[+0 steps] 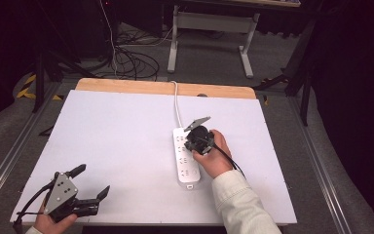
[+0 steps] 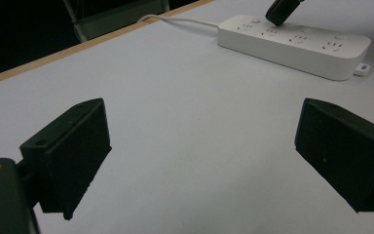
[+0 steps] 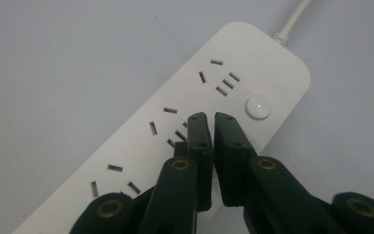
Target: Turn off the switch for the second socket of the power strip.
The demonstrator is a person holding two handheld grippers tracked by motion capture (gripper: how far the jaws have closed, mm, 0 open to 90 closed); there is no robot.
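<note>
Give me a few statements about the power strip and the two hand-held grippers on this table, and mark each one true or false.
1. The right hand-held gripper has its jaws nearly closed, over the power strip. True.
2. The left hand-held gripper is touching the power strip. False: it is at the near left corner of the table, well apart from the strip.
3. The left hand-held gripper's jaws are spread wide with nothing between them. True.
4. A plug is inserted in the strip's sockets. False: the sockets seen show bare slots.
5. The strip's white cord runs toward the table's far edge. True.
</note>
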